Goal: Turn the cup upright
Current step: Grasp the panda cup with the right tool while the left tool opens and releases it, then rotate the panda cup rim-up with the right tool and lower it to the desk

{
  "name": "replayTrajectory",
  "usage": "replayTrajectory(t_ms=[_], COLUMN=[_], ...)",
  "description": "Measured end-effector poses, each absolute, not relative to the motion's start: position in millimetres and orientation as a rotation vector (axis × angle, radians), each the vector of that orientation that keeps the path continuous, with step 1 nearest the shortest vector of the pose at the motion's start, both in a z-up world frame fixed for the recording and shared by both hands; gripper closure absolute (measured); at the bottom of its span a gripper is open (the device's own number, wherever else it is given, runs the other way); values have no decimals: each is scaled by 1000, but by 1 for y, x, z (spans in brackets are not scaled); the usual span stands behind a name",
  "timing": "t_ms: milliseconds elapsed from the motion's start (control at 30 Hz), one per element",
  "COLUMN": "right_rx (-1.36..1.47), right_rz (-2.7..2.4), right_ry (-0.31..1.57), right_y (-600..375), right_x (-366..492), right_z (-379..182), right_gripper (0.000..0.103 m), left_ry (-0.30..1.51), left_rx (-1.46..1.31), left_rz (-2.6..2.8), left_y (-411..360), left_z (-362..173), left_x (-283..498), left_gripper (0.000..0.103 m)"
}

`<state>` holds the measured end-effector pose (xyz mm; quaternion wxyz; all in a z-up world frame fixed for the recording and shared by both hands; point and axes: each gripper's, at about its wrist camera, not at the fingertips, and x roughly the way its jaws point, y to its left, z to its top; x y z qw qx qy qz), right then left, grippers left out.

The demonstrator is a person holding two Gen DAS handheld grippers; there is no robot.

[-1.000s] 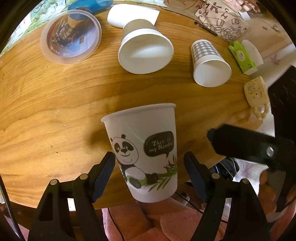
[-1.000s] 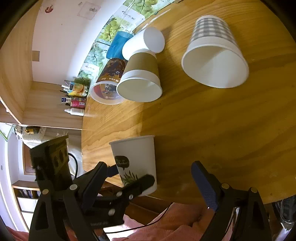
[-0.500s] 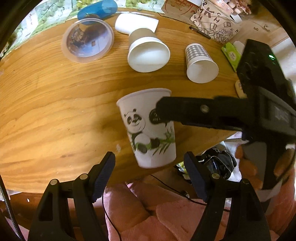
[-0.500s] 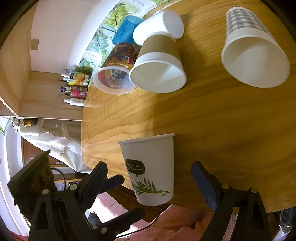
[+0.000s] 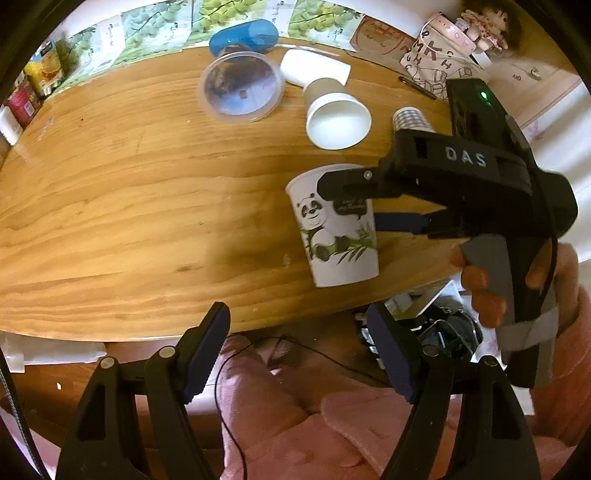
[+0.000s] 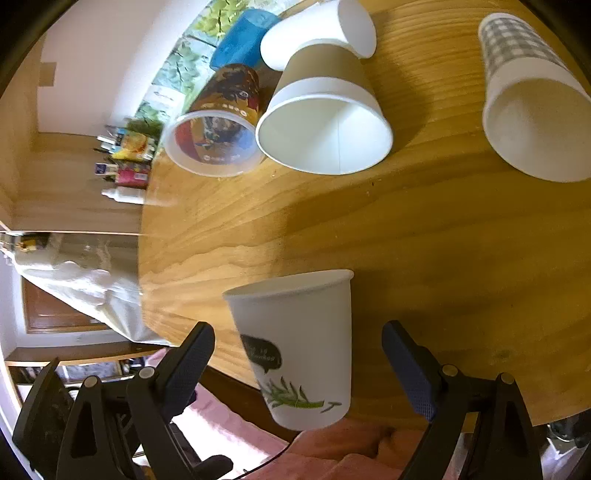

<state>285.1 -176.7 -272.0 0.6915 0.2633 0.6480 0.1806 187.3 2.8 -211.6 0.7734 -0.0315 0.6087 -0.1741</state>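
the panda cup (image 5: pixel 334 225) is standing upright near the surface (image 5: pixel 147 206) edge, bracketed by the parted right tool (image 6: pixel 297 354) — a clumsy closure risks toppling it off; the left tool (image 5: pixel 297 338) is being held apart, clear.

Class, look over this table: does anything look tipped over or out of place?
Yes. Four cups lie on their sides: the brown-banded cup, checked cup, plain white cup and clear printed cup. Only the panda cup stands upright, near the table edge.
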Motion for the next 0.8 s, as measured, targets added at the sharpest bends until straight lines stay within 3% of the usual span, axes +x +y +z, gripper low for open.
replayTrajectory(t_ms=[167, 567, 800], right_rx=[527, 465, 477], right_rz=[400, 363, 338], right_ry=[1460, 1469, 1437], right_y=[-164, -151, -155], right_x=[289, 293, 292], right_z=[-274, -279, -277], right_gripper=[11, 34, 36], left_ry=[1313, 1309, 1319], left_rx=[-106, -122, -132], left_rz=[-350, -338, -336], left_y=[17, 27, 31], left_z=[-211, -214, -217], left_x=[187, 194, 196], left_gripper=[23, 23, 23])
